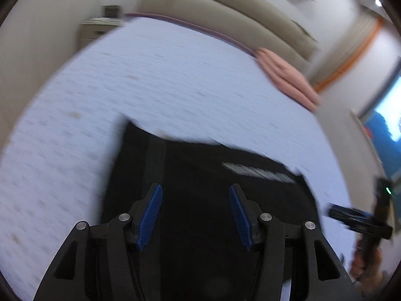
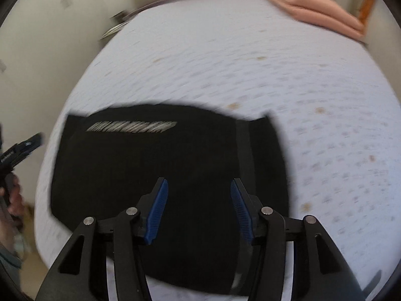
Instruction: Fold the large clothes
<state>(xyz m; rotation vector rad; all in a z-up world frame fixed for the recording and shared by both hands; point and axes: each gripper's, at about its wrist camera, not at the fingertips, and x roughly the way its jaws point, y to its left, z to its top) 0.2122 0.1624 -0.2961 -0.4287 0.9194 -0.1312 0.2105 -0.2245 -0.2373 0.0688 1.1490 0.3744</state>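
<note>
A black garment (image 1: 200, 175) with a white printed strip lies folded flat on the pale patterned bed; it also shows in the right wrist view (image 2: 163, 165). My left gripper (image 1: 195, 190) is open and empty, held above the garment's near part. My right gripper (image 2: 199, 184) is open and empty, also above the garment. The right gripper shows at the right edge of the left wrist view (image 1: 356, 220), and the left gripper at the left edge of the right wrist view (image 2: 20, 150). Both views are motion-blurred.
The bed sheet (image 1: 175, 80) spreads beyond the garment. A folded pink blanket (image 1: 288, 77) lies at the far corner, also in the right wrist view (image 2: 318, 10). A beige headboard (image 1: 225, 17) and a bedside table (image 1: 97, 30) stand behind. A window (image 1: 388, 118) is at right.
</note>
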